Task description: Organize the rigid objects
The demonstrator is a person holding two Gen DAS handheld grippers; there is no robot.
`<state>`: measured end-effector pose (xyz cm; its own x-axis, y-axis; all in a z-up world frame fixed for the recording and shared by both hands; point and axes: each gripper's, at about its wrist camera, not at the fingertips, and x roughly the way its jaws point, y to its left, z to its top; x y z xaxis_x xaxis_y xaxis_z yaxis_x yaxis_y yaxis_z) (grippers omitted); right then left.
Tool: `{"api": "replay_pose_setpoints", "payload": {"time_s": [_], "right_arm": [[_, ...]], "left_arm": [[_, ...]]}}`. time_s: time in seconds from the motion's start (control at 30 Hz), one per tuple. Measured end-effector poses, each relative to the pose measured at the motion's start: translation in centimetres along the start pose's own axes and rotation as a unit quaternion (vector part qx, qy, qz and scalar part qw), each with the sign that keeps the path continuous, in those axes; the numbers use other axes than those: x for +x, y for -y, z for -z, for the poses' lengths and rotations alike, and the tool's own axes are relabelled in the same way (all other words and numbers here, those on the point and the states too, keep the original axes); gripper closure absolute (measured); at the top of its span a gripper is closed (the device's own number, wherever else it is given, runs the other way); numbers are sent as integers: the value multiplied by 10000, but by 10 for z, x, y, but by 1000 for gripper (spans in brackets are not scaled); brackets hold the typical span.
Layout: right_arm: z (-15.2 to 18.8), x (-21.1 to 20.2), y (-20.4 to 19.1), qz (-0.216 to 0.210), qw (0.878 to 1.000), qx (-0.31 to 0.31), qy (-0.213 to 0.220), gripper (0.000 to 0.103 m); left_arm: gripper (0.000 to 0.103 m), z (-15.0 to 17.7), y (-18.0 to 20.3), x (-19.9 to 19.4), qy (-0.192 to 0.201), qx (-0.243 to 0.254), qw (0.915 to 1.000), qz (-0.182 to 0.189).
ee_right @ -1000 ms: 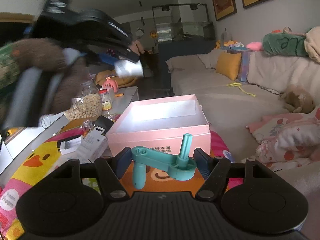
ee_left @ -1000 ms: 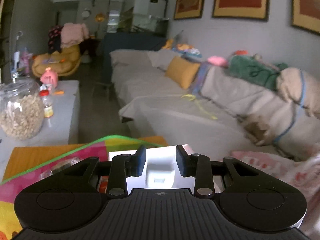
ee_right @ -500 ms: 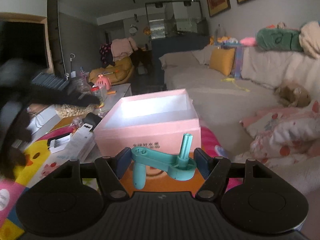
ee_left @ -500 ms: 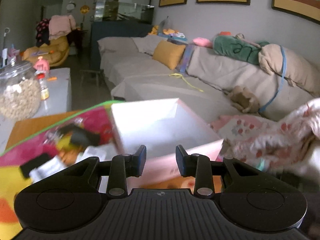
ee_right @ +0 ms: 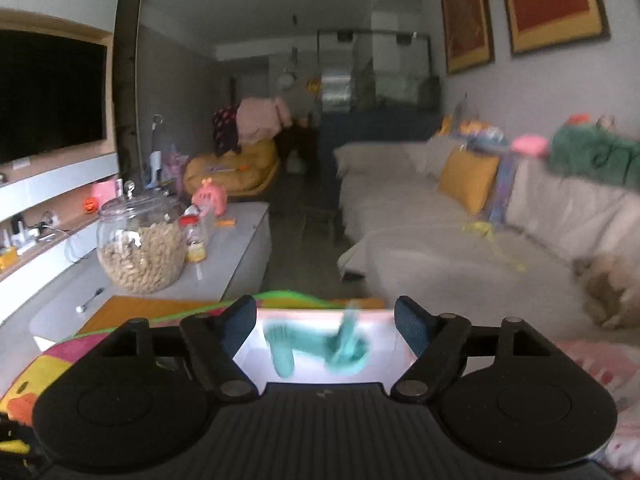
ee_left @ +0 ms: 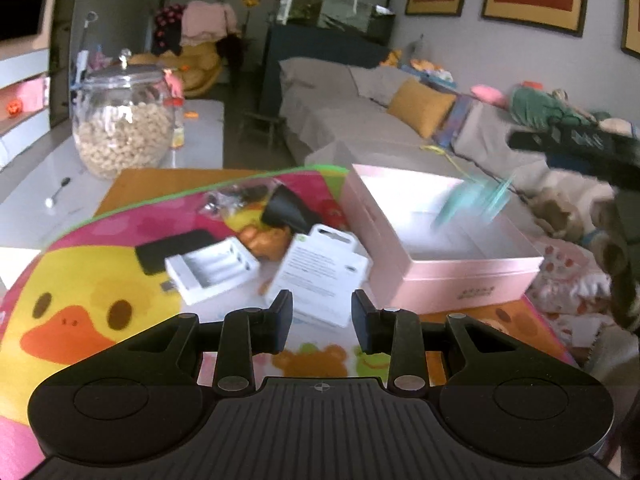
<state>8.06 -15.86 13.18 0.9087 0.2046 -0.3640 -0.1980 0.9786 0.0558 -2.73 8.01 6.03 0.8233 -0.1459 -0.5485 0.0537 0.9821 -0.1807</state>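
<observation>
A teal plastic part (ee_right: 316, 346) is blurred in mid-air between and just below my right gripper's (ee_right: 325, 326) spread fingers, over the open pink box (ee_right: 320, 372); it looks released. In the left wrist view the teal part (ee_left: 472, 206) hangs blurred above the pink box (ee_left: 460, 280), with the right gripper (ee_left: 576, 148) above it. My left gripper (ee_left: 322, 316) is open and empty over the cartoon mat (ee_left: 80, 292), near a white card package (ee_left: 320, 276), a white tray (ee_left: 212, 270) and black items (ee_left: 284, 210).
A glass jar of cereal (ee_left: 120, 128) and a spoon (ee_left: 56, 194) sit on the white table (ee_left: 200, 128) at the left. A sofa (ee_left: 360, 120) with cushions runs along the right. A floral cloth (ee_left: 576, 292) lies right of the box.
My right gripper moved forward over the pink box and opened, letting the teal part drop. My left gripper swung back and left, away from the box, to over the mat.
</observation>
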Motion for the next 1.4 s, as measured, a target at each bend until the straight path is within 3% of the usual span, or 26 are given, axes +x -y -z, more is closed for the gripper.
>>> {"api": "replay_pose_setpoints", "payload": {"time_s": [0.2, 0.47, 0.63, 0.77, 0.9, 1.17, 1.4], "right_arm": [[47, -20, 24, -299, 9970, 682, -228, 26], [99, -20, -4, -480, 9965, 529, -428, 26], [115, -18, -15, -780, 9936, 642, -508, 26], [130, -7, -18, -673, 9935, 562, -724, 26], [133, -7, -18, -737, 9926, 648, -713, 26], [135, -8, -22, -732, 9928, 542, -778, 26], [134, -6, -19, -774, 9919, 618, -802, 26]], "left_arm": [[68, 12, -8, 16, -31, 21, 9999, -113], [68, 23, -19, 12, 201, 83, 9997, -150], [68, 16, -42, 10, 341, -205, 9984, -406], [68, 17, -51, 9, 429, -454, 9971, -433], [68, 19, -51, 10, 424, -513, 9971, -375], [68, 16, -35, 15, 331, -126, 9991, -213], [68, -21, -60, 36, 397, 247, 9965, -693]]}}
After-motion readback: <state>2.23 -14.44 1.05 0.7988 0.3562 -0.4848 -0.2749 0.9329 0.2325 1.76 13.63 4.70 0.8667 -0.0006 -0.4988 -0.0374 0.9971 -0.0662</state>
